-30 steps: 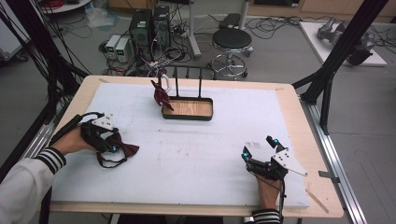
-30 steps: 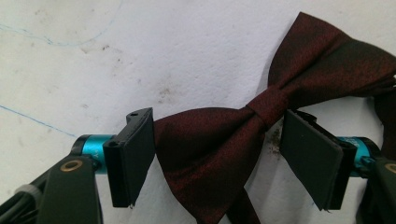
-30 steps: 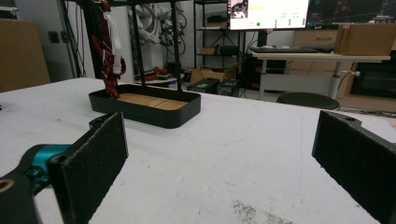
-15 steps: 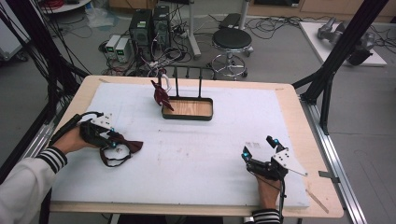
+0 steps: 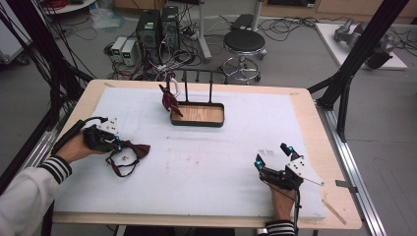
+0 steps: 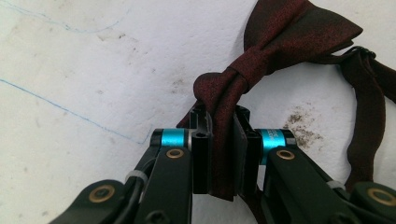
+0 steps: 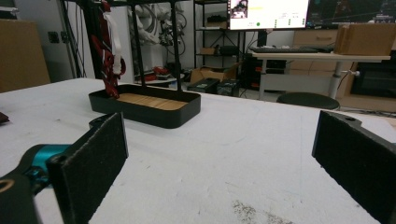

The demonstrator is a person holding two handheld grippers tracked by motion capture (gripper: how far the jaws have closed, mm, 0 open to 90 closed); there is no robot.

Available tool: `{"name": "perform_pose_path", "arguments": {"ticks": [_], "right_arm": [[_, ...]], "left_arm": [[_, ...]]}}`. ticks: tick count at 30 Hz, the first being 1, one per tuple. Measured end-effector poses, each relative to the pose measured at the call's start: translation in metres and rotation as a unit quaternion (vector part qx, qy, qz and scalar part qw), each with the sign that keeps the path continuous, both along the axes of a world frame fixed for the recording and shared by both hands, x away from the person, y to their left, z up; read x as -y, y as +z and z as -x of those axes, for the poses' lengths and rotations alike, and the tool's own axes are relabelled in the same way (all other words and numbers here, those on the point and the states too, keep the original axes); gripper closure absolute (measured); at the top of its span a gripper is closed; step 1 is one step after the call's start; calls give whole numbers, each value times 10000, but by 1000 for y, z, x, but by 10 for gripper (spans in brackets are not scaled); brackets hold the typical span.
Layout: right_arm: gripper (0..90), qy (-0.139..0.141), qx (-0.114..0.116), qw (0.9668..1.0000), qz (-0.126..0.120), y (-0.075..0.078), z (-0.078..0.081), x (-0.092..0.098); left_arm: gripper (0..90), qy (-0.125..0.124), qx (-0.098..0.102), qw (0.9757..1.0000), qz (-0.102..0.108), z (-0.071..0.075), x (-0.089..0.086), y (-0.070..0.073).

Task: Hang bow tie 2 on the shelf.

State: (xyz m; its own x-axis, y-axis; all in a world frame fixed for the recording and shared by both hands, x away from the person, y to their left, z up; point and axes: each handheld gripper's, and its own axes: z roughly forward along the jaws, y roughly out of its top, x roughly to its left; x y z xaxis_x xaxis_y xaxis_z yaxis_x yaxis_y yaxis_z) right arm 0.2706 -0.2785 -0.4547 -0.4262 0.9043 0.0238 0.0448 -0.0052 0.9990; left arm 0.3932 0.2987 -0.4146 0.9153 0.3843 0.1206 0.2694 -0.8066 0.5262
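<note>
Left gripper view: left tongs just closed, clamped on bow tie wing beside knot, at counter left | right tongs wide open, empty | advice: lift straight, let strap trail free toward rack.

Left tool has just been closing to clamped; right tool gapes wide.

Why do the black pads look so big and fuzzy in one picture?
In the right gripper view the open right gripper has its pads right at the lens, so they loom soft while the tray looks sharper. The left gripper view shows the bow tie crisp, under even light.
</note>
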Motion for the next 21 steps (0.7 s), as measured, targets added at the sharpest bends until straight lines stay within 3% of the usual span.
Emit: {"name": "perform_pose_path", "arguments": {"ticks": [9, 16, 21], "right_arm": [[25, 4, 3, 10000, -5, 0, 0, 0], [26, 3, 4, 10000, 0, 0, 0, 0], [25, 4, 3, 10000, 1, 0, 0, 0]], "left_arm": [[799, 357, 47, 9987, 370, 1, -1, 10], [799, 669, 112, 9946, 782, 4, 3, 20], [799, 881, 161, 9897, 1119, 3, 12, 26]]}}
